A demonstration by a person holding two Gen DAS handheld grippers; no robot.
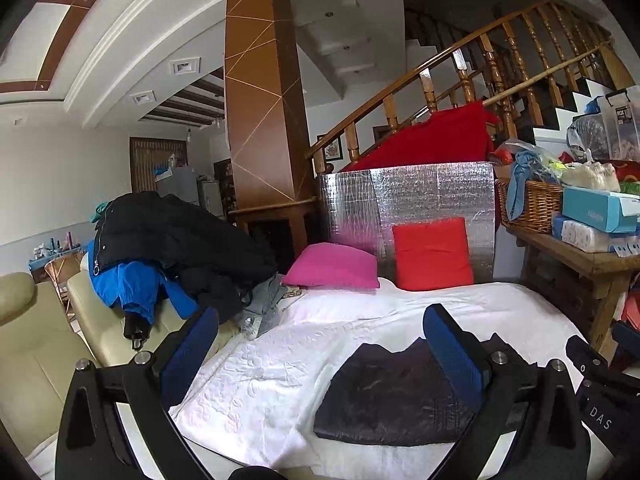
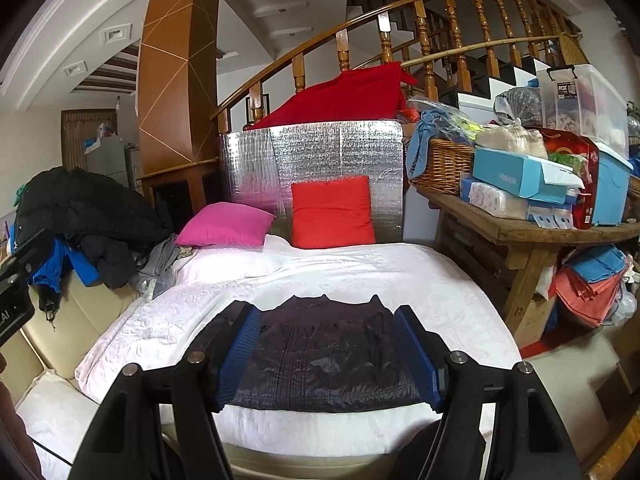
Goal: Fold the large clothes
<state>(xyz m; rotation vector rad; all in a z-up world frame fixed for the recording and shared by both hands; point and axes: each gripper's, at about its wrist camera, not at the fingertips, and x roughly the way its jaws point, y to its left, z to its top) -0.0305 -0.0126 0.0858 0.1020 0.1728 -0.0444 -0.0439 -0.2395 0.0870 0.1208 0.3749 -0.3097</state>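
Note:
A dark quilted garment (image 2: 328,356) lies folded into a flat rectangle on the white bed cover (image 2: 360,272). It also shows in the left wrist view (image 1: 388,396), to the right of centre. My right gripper (image 2: 328,320) is open and empty, raised above the garment with a blue finger on either side of it in view. My left gripper (image 1: 320,328) is open and empty, held above the bed cover (image 1: 260,392) to the left of the garment. The right gripper's body shows at the left wrist view's right edge.
A pile of black and blue jackets (image 1: 168,248) lies on the cream sofa (image 1: 36,344) at the left. A pink cushion (image 2: 226,225) and a red cushion (image 2: 332,212) lean at the back by a silver foil panel (image 2: 320,152). A cluttered wooden table (image 2: 532,232) stands at the right.

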